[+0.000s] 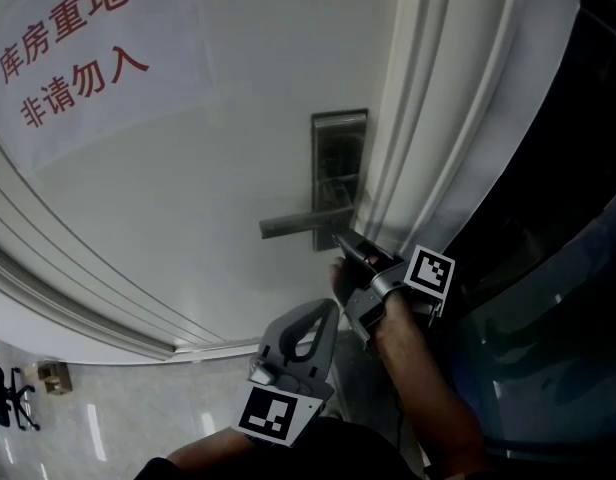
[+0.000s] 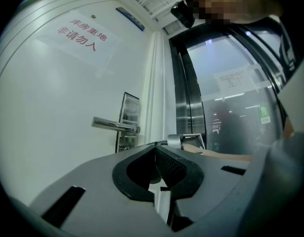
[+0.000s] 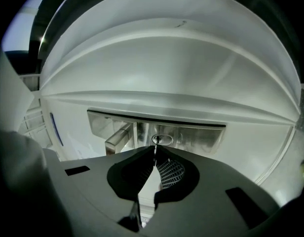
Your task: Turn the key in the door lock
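My right gripper (image 1: 342,240) pinches the one key (image 3: 155,146) in the keyhole (image 3: 162,139) of the single lock plate (image 1: 338,153), beside one lever handle (image 1: 293,225). My left gripper (image 1: 330,308) hangs back, pressed together, empty.

A white paper sheet (image 1: 83,63) on the door (image 1: 238,168) carries two lines of red characters: 库房重地 above and 非请勿入 below. In the left gripper view, a small blue plate (image 2: 130,19) sits high up near the top of the door, its print too small to read. A printed notice (image 2: 236,81) hangs on the glass panel (image 2: 226,127) to the right, also illegible. A green sign (image 2: 264,113) shows lower on that glass, unreadable.
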{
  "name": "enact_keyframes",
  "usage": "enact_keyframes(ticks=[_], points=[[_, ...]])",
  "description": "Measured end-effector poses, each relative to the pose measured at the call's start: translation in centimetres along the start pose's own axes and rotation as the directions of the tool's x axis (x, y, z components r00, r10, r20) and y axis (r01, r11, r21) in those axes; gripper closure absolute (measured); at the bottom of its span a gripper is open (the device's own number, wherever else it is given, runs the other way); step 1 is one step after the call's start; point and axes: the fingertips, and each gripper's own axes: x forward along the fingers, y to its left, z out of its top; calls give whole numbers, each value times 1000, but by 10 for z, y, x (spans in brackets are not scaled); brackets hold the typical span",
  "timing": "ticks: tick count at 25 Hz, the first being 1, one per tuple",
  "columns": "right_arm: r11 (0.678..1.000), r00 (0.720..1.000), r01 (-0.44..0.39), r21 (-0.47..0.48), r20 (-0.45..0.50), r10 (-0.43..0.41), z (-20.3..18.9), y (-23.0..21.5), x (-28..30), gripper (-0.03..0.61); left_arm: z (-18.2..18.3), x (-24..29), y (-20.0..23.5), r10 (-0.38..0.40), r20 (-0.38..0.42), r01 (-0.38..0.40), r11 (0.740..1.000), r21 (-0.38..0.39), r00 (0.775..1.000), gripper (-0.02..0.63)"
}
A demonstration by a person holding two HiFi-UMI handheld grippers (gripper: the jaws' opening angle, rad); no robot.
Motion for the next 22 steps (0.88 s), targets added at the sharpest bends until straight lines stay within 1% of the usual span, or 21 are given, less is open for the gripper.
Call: enact_keyframes(ticks=[3,8,12,16,22], points=[[1000,1000,5,4,27,-5,5,0,10,558,-1,-2,1,4,-1,-4,1000,0,1000,606],[1000,999,-18,-1,51,18,9,1,15,557,-1,-5,10,24,-5,-24,1000,-1,1000,606],[1000,998,-22,-20,55,23,9,1,15,557,-2,-5,10,24,-4,-24,1000,2,1000,606],[998,997,-49,-43,58,52,9,3,14,557,-1,-6,6,18,-3,-18,1000,0,1000,606],[997,995,-71,-19,72,72,7,6,3,555,3,-8,-2,11,8,-11,1000,4,1000,606]])
